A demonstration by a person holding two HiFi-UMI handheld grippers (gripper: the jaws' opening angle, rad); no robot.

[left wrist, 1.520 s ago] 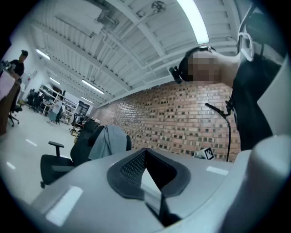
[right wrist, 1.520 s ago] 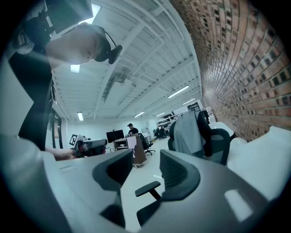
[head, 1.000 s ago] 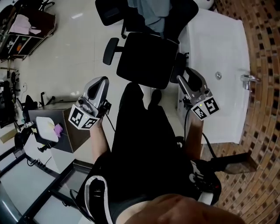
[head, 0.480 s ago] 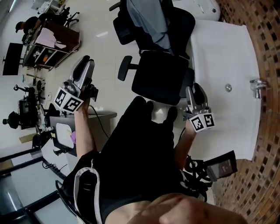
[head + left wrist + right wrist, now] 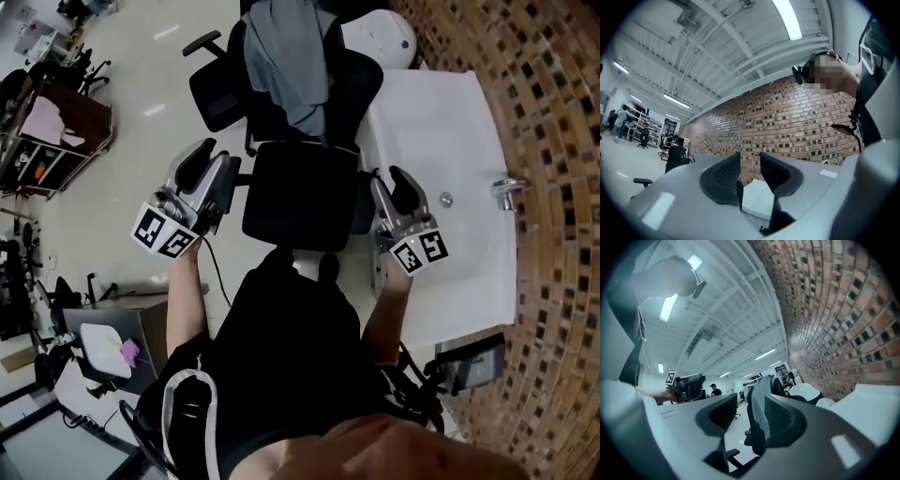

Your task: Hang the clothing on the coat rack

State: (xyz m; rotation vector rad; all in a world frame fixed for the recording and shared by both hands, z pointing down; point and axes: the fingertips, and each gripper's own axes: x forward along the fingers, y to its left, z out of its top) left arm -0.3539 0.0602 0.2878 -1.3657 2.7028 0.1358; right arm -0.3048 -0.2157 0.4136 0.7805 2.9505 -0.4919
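Observation:
A grey piece of clothing (image 5: 291,56) is draped over the backrest of a black office chair (image 5: 300,192) in front of me. My left gripper (image 5: 211,161) hovers by the chair's left side; its jaws are opening and nothing is between them (image 5: 750,157). On the chair's right side, my right gripper (image 5: 389,178) is held open and empty. In the right gripper view the grey clothing (image 5: 759,390) shows far off through the gap of that gripper (image 5: 746,404). No coat rack shows in any view.
A white table (image 5: 441,131) stands to the right of the chair against a brick wall (image 5: 548,141), with a white rounded object (image 5: 380,33) at its far end. A shelf unit (image 5: 47,131) stands at far left. A dark box (image 5: 141,319) sits on the floor at lower left.
The left gripper has swung in from the far left back beside the chair, and its jaws have parted. The right gripper has stayed by the chair's right side. The head view now shows more of the chair.

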